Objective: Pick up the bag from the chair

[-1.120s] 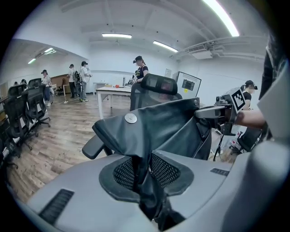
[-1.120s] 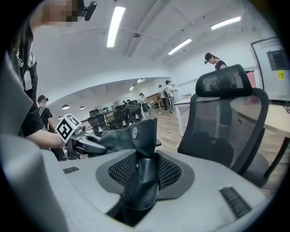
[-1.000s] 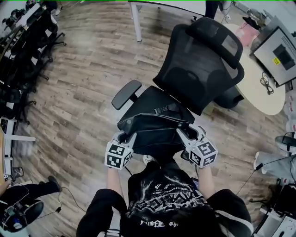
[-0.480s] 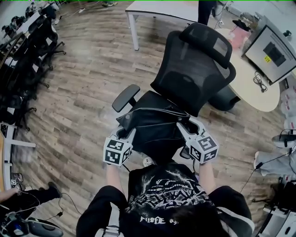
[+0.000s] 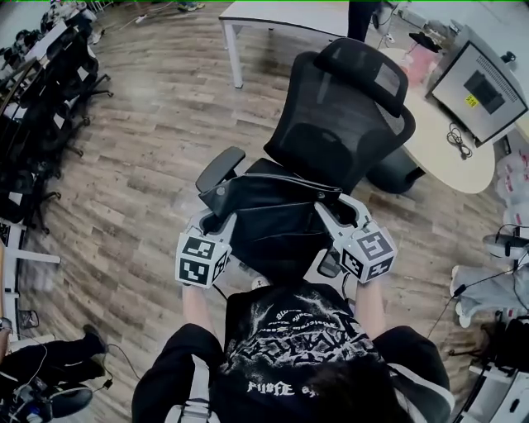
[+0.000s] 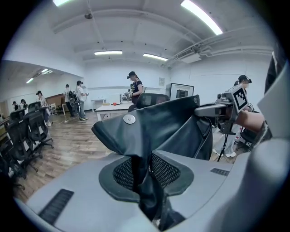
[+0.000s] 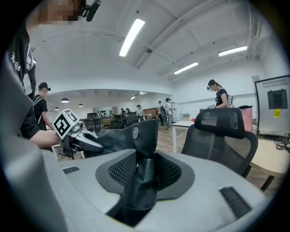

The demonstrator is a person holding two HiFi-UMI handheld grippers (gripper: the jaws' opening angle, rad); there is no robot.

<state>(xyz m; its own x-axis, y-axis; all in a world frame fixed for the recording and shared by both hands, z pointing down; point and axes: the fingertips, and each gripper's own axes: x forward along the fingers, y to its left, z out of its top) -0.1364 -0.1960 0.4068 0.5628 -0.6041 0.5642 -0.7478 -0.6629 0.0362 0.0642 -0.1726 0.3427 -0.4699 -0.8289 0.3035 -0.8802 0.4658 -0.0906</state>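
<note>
A black leather bag hangs stretched between my two grippers, lifted off the seat of the black mesh office chair. My left gripper is shut on the bag's left top corner, beside the chair's armrest. My right gripper is shut on the right top corner. In the left gripper view the bag is pinched between the jaws, a round stud near the fold. In the right gripper view the bag's corner is clamped the same way, and the chair stands behind it.
A white desk stands beyond the chair. A round table with a monitor is at the right. Several black chairs line the left wall. Cables lie on the wooden floor. People stand in the background.
Both grippers have risen with the bag, which has come up off the seat and now hangs spread between them. The grippers stand further apart than before.
</note>
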